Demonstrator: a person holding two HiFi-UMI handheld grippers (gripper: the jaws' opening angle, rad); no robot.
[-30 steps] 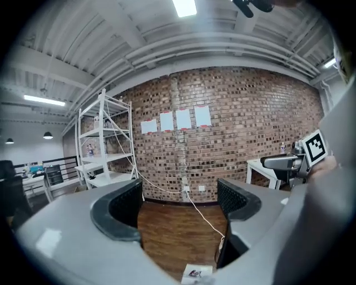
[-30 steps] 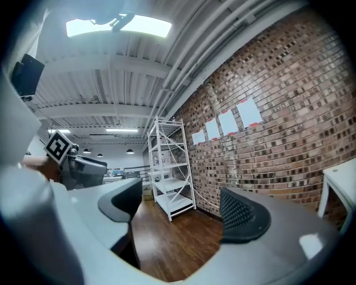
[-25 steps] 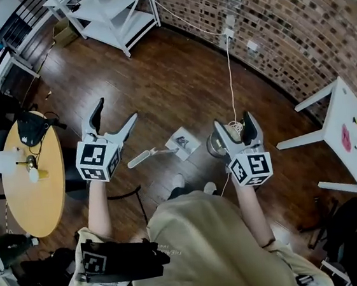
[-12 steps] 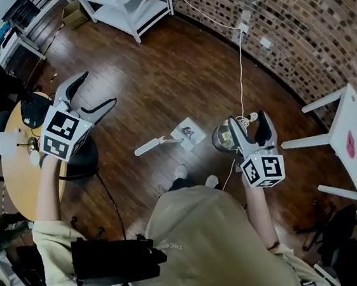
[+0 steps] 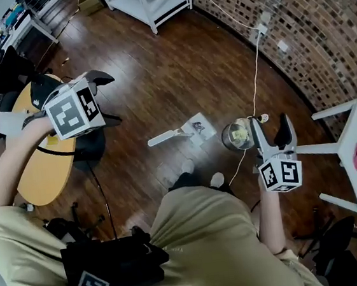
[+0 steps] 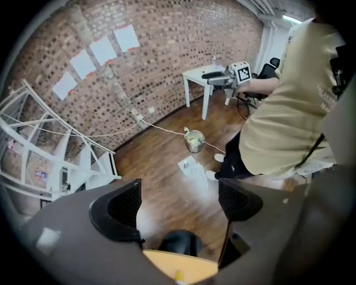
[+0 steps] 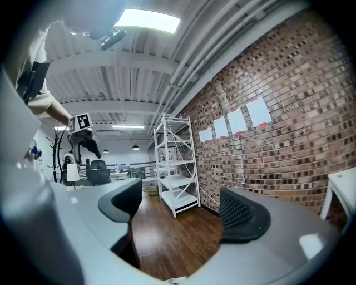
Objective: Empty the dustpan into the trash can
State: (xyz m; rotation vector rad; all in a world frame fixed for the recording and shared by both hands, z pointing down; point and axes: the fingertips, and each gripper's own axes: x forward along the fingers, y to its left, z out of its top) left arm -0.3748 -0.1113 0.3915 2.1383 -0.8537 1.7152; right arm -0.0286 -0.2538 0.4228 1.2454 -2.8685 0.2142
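Off to the left, the left hand-held gripper [image 5: 99, 93] hangs over the edge of the round yellow bench [image 5: 41, 174] and points steeply down. Its jaws are set wide. Nothing is between them except the bench rim and a dark chair below.

The dustpan [image 5: 197, 127] lies on the wooden floor [image 5: 158, 77], just ahead of the person's shoes and well apart from that gripper. Its long axis runs across the person's front: the white handle reaches left and the pan faces right. Just beside the pan on the right stands the trash can [image 5: 236, 135], a small metal pail with something yellowish in it.

Further right, the right hand-held gripper [image 5: 270, 128] is held level and aims at the white shelving and the brick wall. Its jaws are moderately apart and empty, touching nothing. I judge this hand to be the nearer one to both pan and pail. The handle, though, points toward the left side, so either hand must come down to the floor for it.
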